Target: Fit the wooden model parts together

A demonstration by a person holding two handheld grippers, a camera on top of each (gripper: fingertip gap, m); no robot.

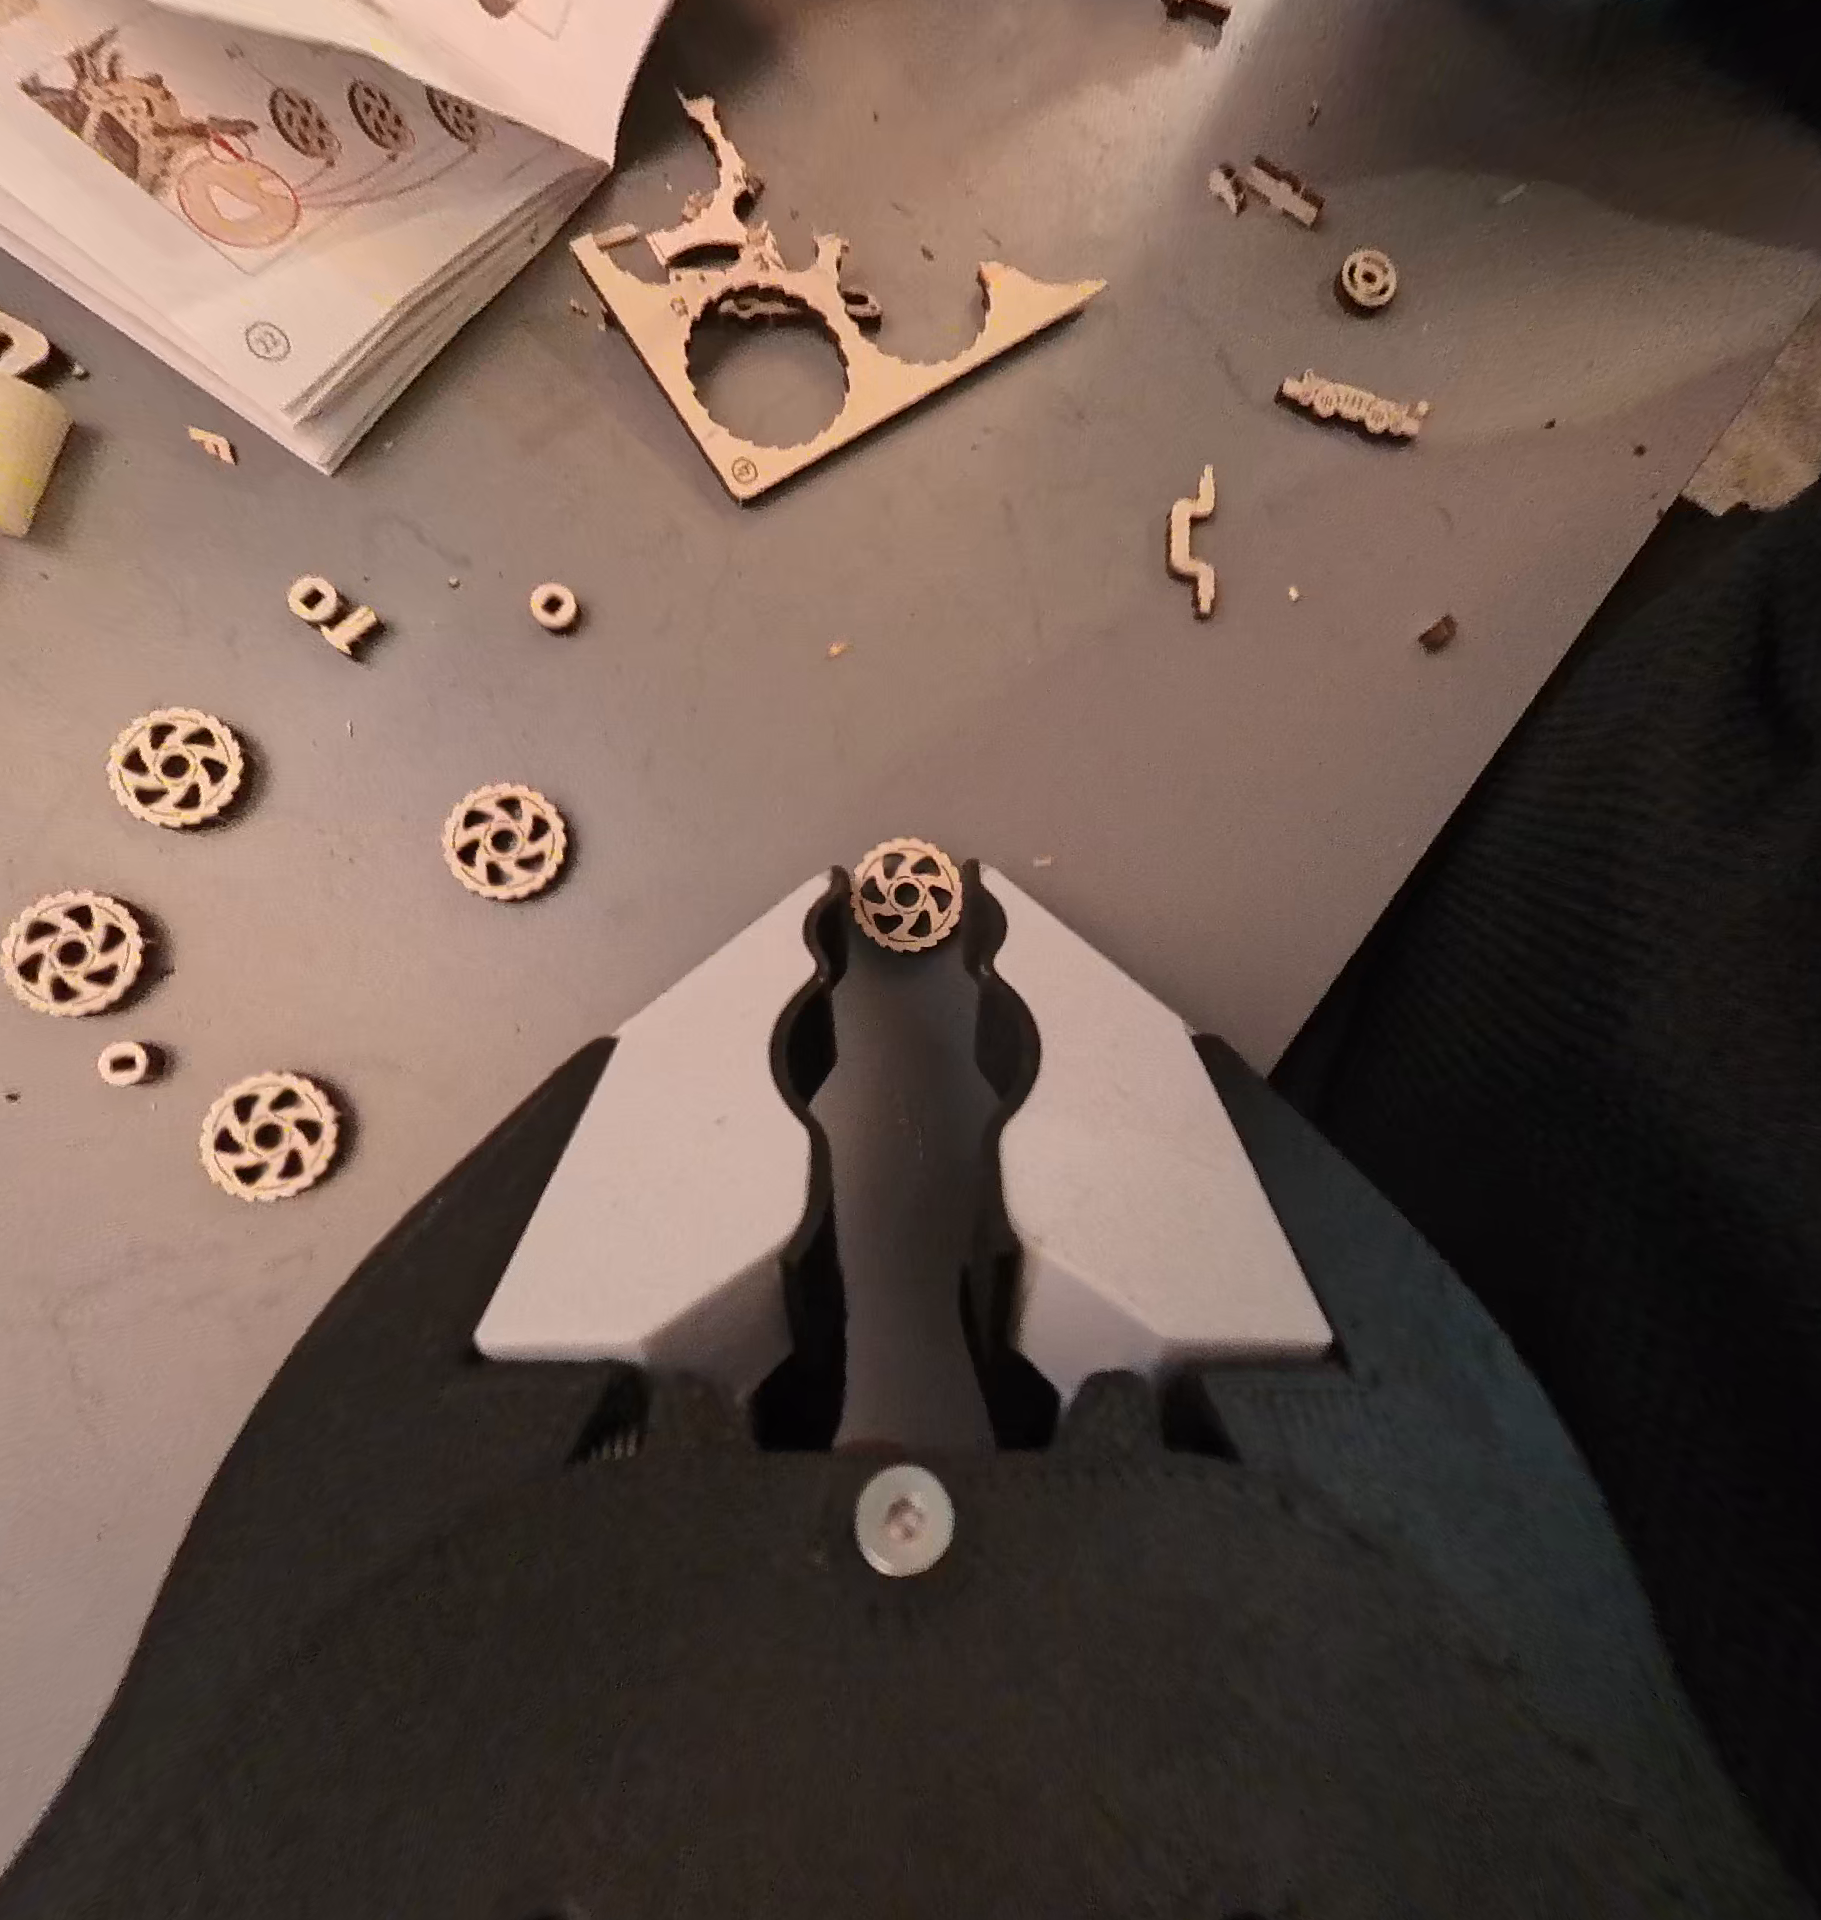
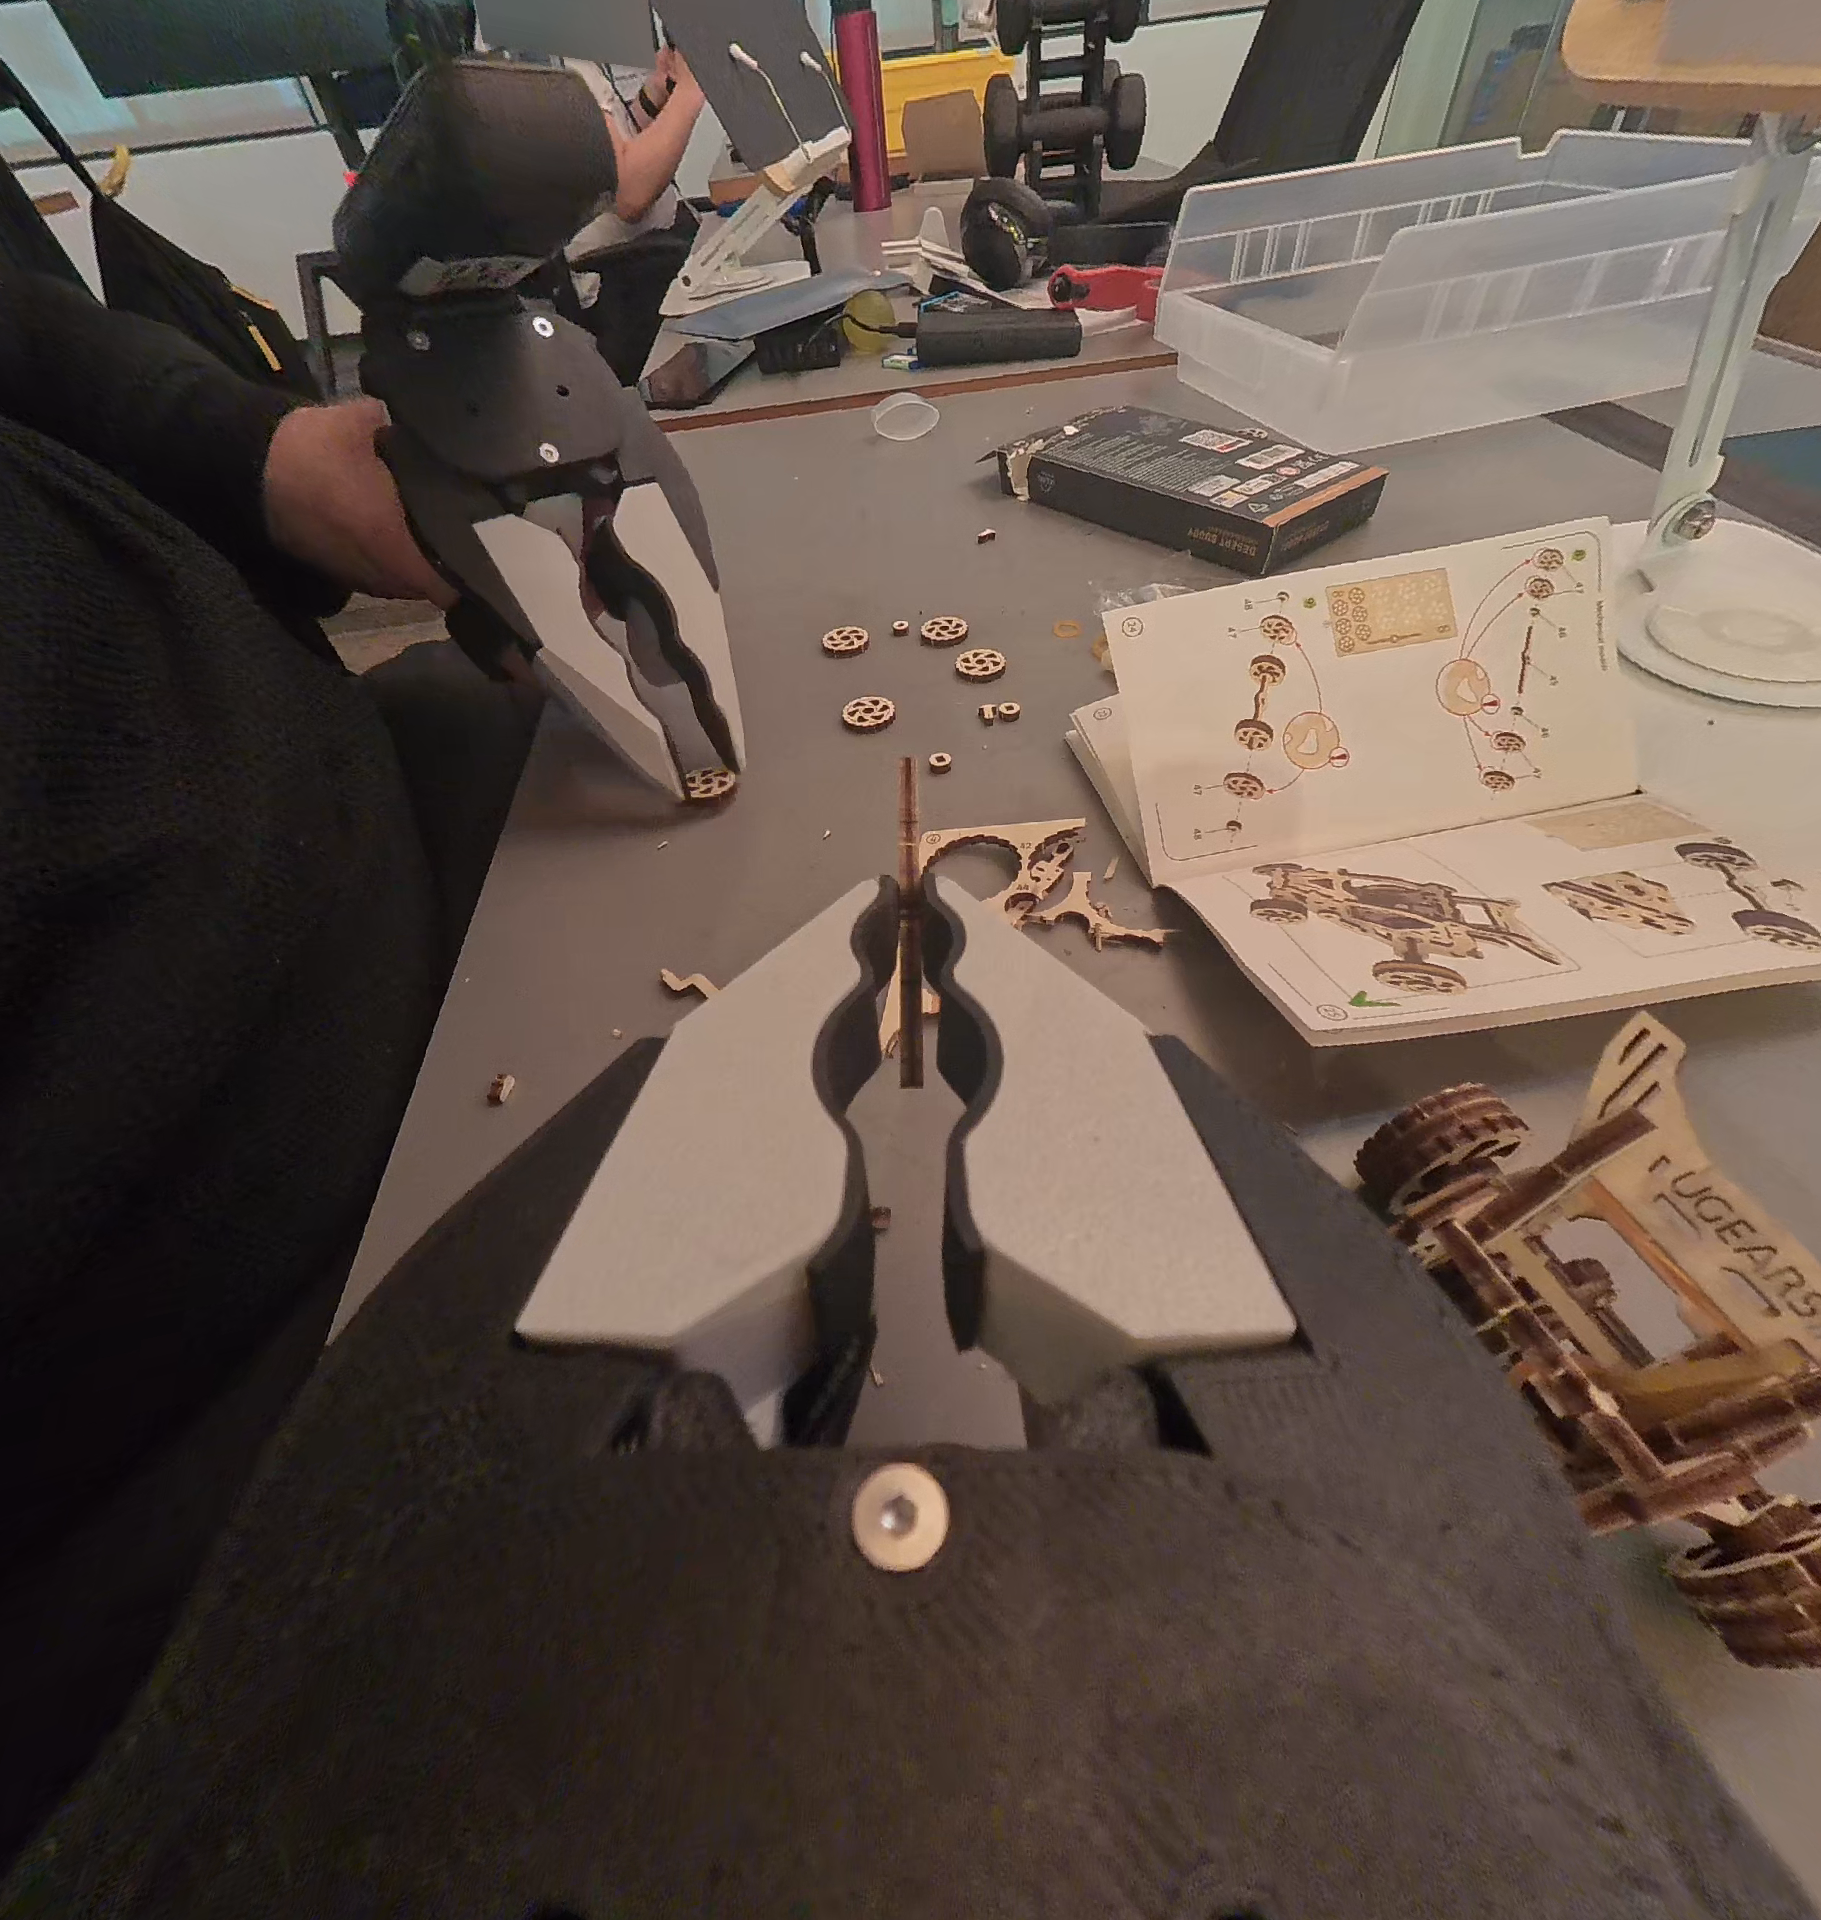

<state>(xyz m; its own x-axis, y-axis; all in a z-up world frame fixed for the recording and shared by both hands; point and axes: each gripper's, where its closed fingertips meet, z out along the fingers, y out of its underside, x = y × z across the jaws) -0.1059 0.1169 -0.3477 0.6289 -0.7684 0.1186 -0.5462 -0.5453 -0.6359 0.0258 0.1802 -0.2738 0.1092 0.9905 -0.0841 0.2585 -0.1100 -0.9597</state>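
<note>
My left gripper [image 1: 906, 883] is shut on a small wooden gear wheel [image 1: 907, 896] at its fingertips, low over the grey table [image 1: 885, 665]. It also shows in the right wrist view [image 2: 706, 781], tips down at the table with the wheel [image 2: 708, 784]. My right gripper [image 2: 908, 894] is shut on a thin wooden axle strip [image 2: 907, 831] held edge-on, sticking out past the tips. Several loose gear wheels [image 1: 507, 841] lie left of the left gripper; they also show in the right wrist view [image 2: 868, 713].
An open instruction booklet [image 2: 1405, 790] lies at the right, a punched-out wooden sheet [image 1: 833, 353] ahead. A part-built wooden buggy [image 2: 1612, 1330] sits at right front. A dark box [image 2: 1197, 488], clear plastic bins [image 2: 1457, 270] and a white lamp base [image 2: 1758, 623] stand behind. Small wooden bits [image 1: 1353, 400] are scattered. One gripper's finger ends stand about 15 cm off the other's.
</note>
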